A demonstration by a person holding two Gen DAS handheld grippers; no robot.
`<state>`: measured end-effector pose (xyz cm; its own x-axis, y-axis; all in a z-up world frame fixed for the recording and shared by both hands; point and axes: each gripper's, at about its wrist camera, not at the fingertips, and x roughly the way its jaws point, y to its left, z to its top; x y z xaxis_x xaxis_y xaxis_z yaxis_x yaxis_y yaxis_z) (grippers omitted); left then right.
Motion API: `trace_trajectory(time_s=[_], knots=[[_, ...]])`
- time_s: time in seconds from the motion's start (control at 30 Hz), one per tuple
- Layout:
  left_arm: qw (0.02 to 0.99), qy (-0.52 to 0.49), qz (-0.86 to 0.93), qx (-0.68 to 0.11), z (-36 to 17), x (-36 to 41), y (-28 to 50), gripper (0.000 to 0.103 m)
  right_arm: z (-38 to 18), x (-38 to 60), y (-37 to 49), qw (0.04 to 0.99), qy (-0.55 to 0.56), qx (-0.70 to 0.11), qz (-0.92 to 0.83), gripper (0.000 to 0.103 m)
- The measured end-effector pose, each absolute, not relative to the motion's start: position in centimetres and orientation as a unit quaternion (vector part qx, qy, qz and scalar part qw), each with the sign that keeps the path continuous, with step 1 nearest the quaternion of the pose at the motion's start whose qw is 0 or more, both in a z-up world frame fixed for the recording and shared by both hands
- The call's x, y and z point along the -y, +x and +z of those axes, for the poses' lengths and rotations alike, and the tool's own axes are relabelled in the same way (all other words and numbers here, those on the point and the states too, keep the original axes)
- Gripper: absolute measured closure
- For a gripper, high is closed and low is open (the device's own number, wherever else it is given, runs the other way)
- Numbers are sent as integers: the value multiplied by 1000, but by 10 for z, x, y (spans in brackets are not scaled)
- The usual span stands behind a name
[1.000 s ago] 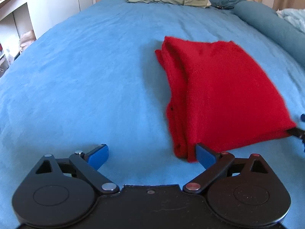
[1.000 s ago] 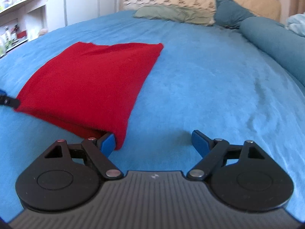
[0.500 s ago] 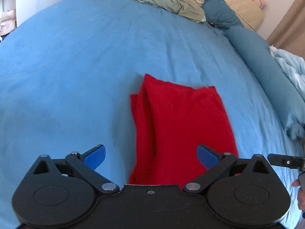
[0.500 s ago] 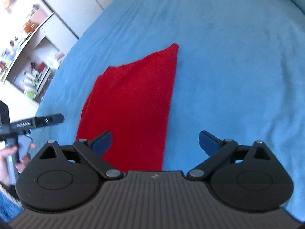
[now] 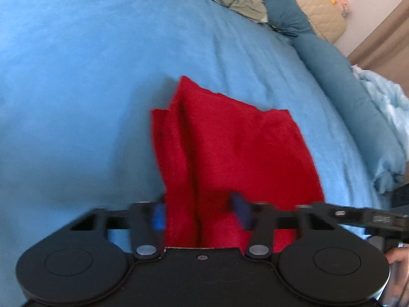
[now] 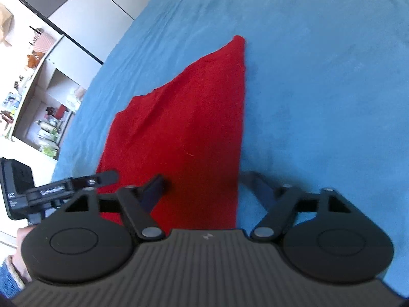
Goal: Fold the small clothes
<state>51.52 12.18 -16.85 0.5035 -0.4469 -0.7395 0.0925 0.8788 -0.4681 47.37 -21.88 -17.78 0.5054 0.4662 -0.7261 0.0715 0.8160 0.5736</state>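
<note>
A folded red garment (image 5: 230, 153) lies flat on the blue bedspread (image 5: 89, 76); it also shows in the right wrist view (image 6: 191, 133). My left gripper (image 5: 200, 213) is open and empty, hovering over the garment's near left part, its blue pads (image 5: 159, 216) spread apart. My right gripper (image 6: 209, 190) is open and empty above the garment's near right edge. Its left finger is over the cloth and its right finger is over the bedspread (image 6: 319, 76). The left gripper's body (image 6: 51, 189) shows at the left of the right wrist view.
Pillows (image 5: 255, 2) and a teal bolster (image 5: 345, 81) lie at the head and right side of the bed. A light blue blanket (image 5: 388, 117) is bunched at the right. White shelves with small items (image 6: 38, 102) stand left of the bed.
Both grippers have risen and tilted down over the garment, then come closer to its near end. The left jaws have narrowed somewhat. The garment has not moved.
</note>
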Motion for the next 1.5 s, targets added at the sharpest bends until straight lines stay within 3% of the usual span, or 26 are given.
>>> trace_trajectory(time_s=[0.07, 0.23, 0.67, 1.0, 1.13, 1.2, 1.3, 1.37, 1.5], knots=[[852, -175, -155, -469, -168, -116, 517, 71, -178, 213, 476, 823, 270, -486, 117, 51], [868, -154, -142, -450, -149, -107, 507, 78, -157, 200, 470, 845, 240, -465, 112, 64], [893, -67, -183, -406, -86, -24, 370, 79, -73, 234, 345, 859, 196, -447, 157, 65], [893, -28, -158, -421, -149, 25, 317, 77, -128, 268, 262, 856, 202, -469, 79, 64], [897, -32, -132, -420, -153, 21, 318, 54, -142, 277, 258, 852, 221, -469, 70, 54], [903, -31, -120, -411, -149, 20, 317, 47, -142, 277, 256, 853, 214, -471, 61, 47], [912, -13, -108, -396, -141, 16, 307, 30, -128, 271, 251, 871, 182, -454, 48, 27], [916, 2, -101, -389, -140, 13, 303, 28, -119, 268, 245, 888, 152, -433, 31, 13], [911, 6, -87, -403, -154, 7, 308, 27, -129, 268, 246, 895, 112, -432, -2, 13]])
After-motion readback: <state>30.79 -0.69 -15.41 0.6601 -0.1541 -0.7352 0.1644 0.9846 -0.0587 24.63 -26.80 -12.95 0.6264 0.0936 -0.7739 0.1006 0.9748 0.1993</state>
